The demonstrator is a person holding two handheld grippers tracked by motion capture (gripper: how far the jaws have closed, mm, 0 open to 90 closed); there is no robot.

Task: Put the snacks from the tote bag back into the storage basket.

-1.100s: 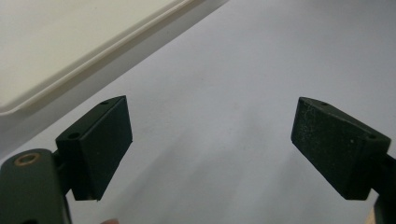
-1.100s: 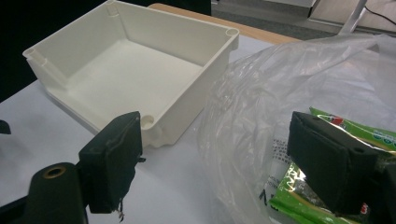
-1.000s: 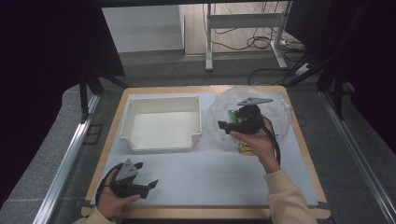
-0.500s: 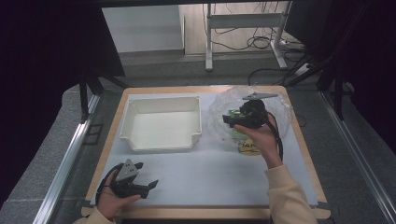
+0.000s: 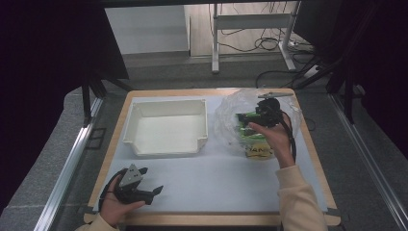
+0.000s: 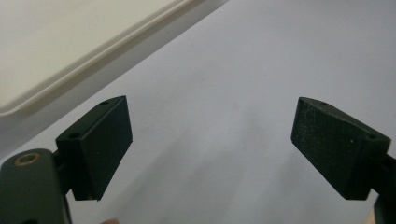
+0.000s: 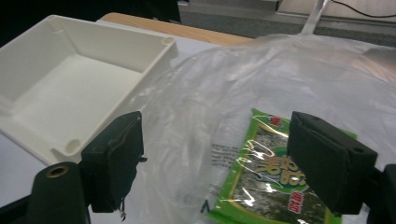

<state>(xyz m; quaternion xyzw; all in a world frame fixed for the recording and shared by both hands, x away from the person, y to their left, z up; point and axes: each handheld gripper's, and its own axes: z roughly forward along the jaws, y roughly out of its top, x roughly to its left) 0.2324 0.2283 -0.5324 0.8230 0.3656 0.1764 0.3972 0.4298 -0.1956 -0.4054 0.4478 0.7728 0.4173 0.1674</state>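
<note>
Clear plastic, crumpled and shiny, is what your right tool (image 5: 251, 117) hangs over: a transparent bag (image 5: 231, 120) lying at the right of the table (image 5: 216, 178), just beside the white tray (image 5: 166, 126). From the high view you can see your right hand (image 5: 269, 137) reaching into the middle of that bag, with a green packet (image 5: 248, 132) below the tool and a yellowish packet (image 5: 259, 151) nearer to you, but the print on them is too small to read there. The right gripper view gives you what the high view cannot: the green packet (image 7: 271, 182) is a snack pack of seaweed with pale lettering, lying under the film of the bag (image 7: 224, 93), and the two jaws of your right tool (image 7: 233, 158) stand wide apart above it, clamped on nothing. That view also shows a corner of the tray (image 7: 70, 88) at its left, with nothing lying in the part you see. Your left tool (image 5: 153, 191) rests low at the near left of the table, well apart from the bag; the left gripper view shows its jaws spread wide over bare white table (image 6: 224, 93), with the tray's rim (image 6: 93, 46) at the upper left. Counted: two tools, one tray, one bag, and two packets that you can make out inside the bag.
</note>
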